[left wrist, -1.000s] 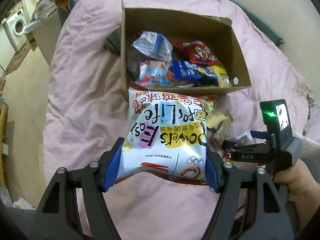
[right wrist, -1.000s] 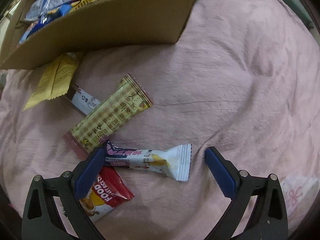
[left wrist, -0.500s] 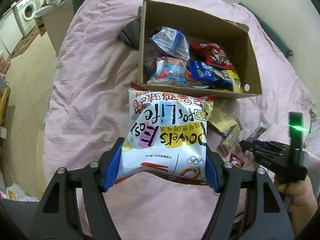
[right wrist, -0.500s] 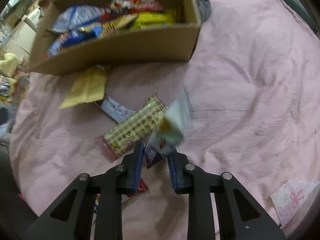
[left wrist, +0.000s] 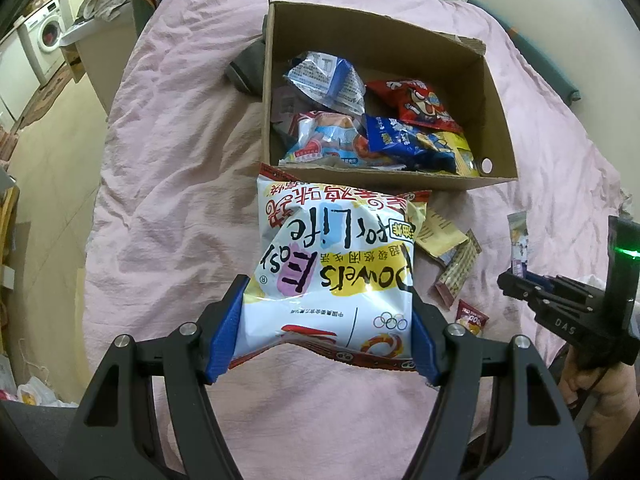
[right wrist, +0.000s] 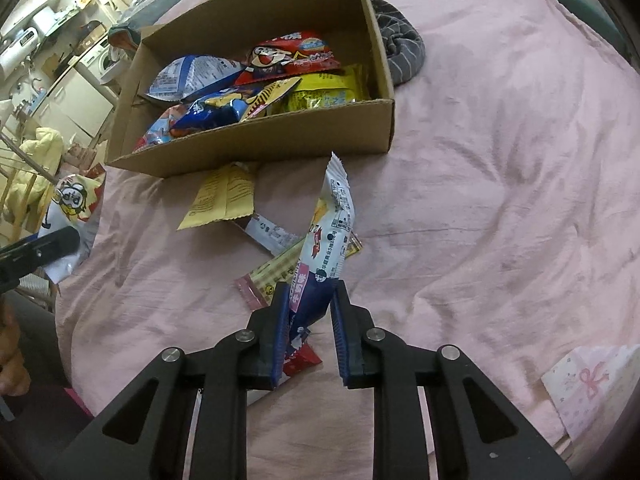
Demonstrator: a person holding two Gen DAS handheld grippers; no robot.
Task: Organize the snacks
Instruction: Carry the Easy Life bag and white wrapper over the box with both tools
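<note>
1. Grip status, left hand-held gripper [left wrist: 320, 336]: the blue pads are spread wide and clamped on the lower corners of the large white snack bag [left wrist: 334, 268]. The bag projects toward 12 o'clock, its top edge lying just short of the near wall of the cardboard box [left wrist: 400, 181]. Gripping both bottom corners keeps the puffed bag flat, print upward, presumably for carrying over the wall.

2. Grip status, right hand-held gripper [right wrist: 310, 312]: the pads are nearly together, clamped on the lower end of a slim white snack bar [right wrist: 330, 232]. The bar stands almost upright, clear of the bed [right wrist: 500, 160], its crimped top pointing to 12 o'clock at the box. Holding one end leaves the free end ready to drop in first.

3. Loose items on the pink bed cover, between the right hand-held gripper and the box: a red sachet [right wrist: 298, 360] under the pads, a checked wafer bar [right wrist: 272, 272] at 11 o'clock, a small white packet [right wrist: 270, 234] beyond it, and a yellow packet [right wrist: 224, 198] just beside the box wall. These are judged as not yet sorted.

4. Container: the open box holds a blue-and-white bag [left wrist: 326, 76] at the far left, a red bag [left wrist: 418, 104] at the far right, a blue bag [left wrist: 404, 142], a yellow pack [right wrist: 326, 90] and a pale bun pack [left wrist: 324, 140]. Contents lie loosely overlapped; room remains at the top.

5. Beyond the box, a grey striped cloth [right wrist: 400, 52] rests against its far corner.
</note>
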